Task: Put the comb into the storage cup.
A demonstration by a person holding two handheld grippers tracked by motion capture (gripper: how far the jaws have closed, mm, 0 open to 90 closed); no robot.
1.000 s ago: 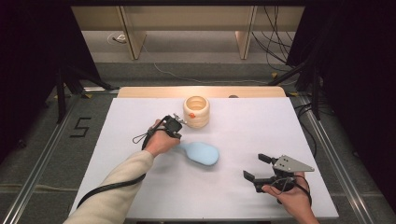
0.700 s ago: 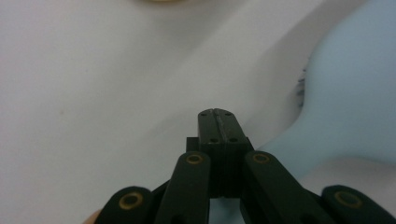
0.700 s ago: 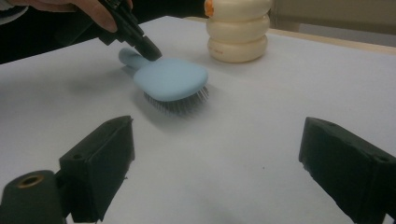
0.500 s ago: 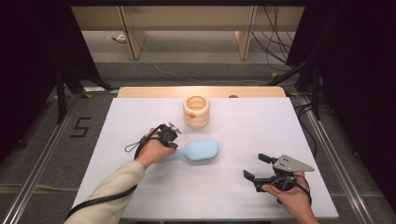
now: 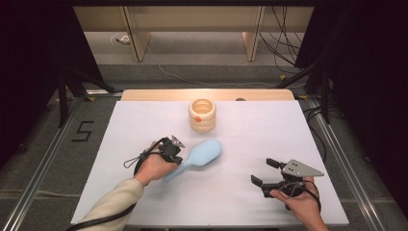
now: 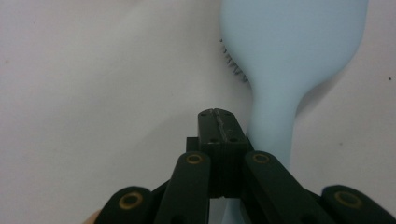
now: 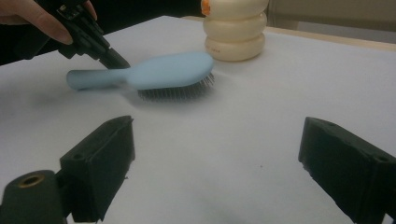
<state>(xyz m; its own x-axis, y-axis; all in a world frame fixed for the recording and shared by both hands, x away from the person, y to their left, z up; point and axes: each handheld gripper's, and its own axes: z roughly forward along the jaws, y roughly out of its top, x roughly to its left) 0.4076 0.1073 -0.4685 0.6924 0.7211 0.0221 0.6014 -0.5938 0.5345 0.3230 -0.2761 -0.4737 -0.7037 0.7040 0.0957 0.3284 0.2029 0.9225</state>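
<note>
We see a white surface (image 5: pixel 144 125) spread across the middle of the high view, with a strip of wood at its far edge. On it, toward 12 o'clock, stands a cream ribbed jar (image 5: pixel 202 115) with an orange spot on its side, upright and open at the top.

Just short of the jar, near the centre, lies a light blue hairbrush (image 5: pixel 197 158). We read its long axis as a diagonal in the high view: the broad head points toward 2 o'clock, at the jar's side of the surface, and the handle runs down toward 7 o'clock. In the right gripper view we find it bristles down, the head near the jar but apart from it.

The left gripper (image 5: pixel 174 147) sits at 9 o'clock of the brush, its jaws pressed fully together with nothing between them; in the left gripper view we see their tip lying just beside the handle (image 6: pixel 273 121).

The right gripper (image 5: pixel 265 172) rests at 4 o'clock, well apart from the brush, its jaws spread wide and empty.
</note>
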